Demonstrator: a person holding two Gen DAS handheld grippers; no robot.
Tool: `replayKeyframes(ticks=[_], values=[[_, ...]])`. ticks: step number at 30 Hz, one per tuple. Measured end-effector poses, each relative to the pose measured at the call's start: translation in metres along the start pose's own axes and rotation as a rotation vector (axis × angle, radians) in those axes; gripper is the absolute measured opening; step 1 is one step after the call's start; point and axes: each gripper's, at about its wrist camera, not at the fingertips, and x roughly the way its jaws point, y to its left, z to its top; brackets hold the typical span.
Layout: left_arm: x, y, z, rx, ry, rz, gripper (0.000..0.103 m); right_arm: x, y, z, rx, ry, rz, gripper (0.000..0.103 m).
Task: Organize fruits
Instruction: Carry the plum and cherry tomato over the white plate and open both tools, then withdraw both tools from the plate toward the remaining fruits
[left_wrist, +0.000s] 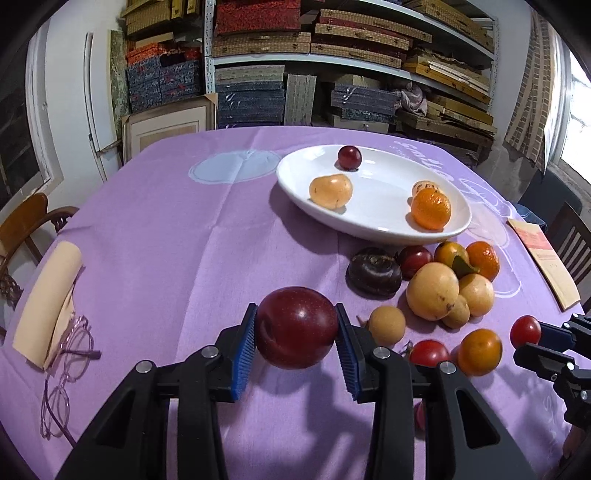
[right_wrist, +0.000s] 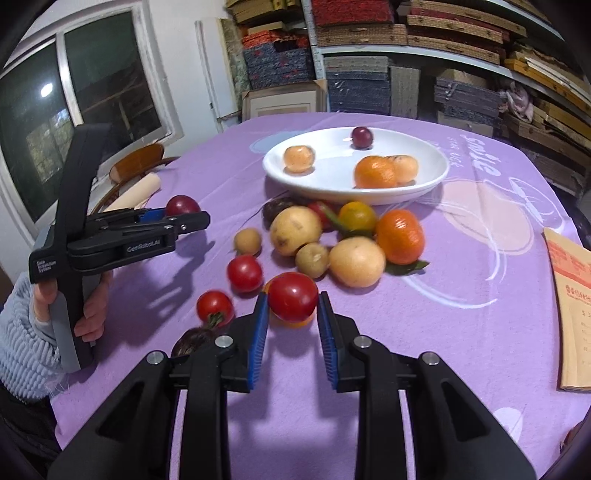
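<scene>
Left wrist view: left tool (left_wrist: 295, 328) clamps a dark red round plum (left_wrist: 296, 327), right tool (right_wrist: 293, 310) pinches a red cherry tomato (right_wrist: 292, 301), both carrying next toward the white oval plate (left_wrist: 373, 224) at one o'clock.

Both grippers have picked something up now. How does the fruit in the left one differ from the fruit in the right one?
The left gripper holds a dark red plum; the right gripper holds a bright red tomato. The plum looks matte and maroon with a faint crease; the tomato is glossy and lighter red. The plum fills wider-set jaws; the tomato, clearly smaller, sits between narrower ones. Both are round, clamped between blue pads and lifted off the purple tablecloth.
</scene>
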Motion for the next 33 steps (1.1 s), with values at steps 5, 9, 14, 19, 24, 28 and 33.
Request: replayKeyframes(ticks=[5,9,14,19,24,28,33], values=[[0.004,-0.017,0.044,0.036,-0.048,-0.028,0.041,0.001,-0.018,0.048,-0.011,-0.015,-0.089,0.026],[0.028,-0.034,0.073,0.021,-0.019,-0.079,0.041,0.024,-0.040,0.091,-0.005,-0.029,-0.194,0.026],[0.062,-0.054,0.084,0.034,0.035,-0.097,0.041,0.059,-0.074,0.114,0.060,0.008,-0.249,0.026],[0.088,-0.058,0.085,0.038,0.083,-0.097,0.041,0.080,-0.090,0.125,0.087,0.048,-0.248,0.026],[0.091,-0.054,0.087,0.028,0.075,-0.101,0.042,0.083,-0.099,0.126,0.128,-0.003,-0.235,0.058],[0.076,-0.047,0.090,0.015,0.046,-0.102,0.046,0.062,-0.095,0.122,0.133,-0.058,-0.231,0.058],[0.035,-0.020,0.081,-0.023,-0.019,-0.065,0.074,0.006,-0.088,0.099,0.187,-0.198,-0.198,0.097]])
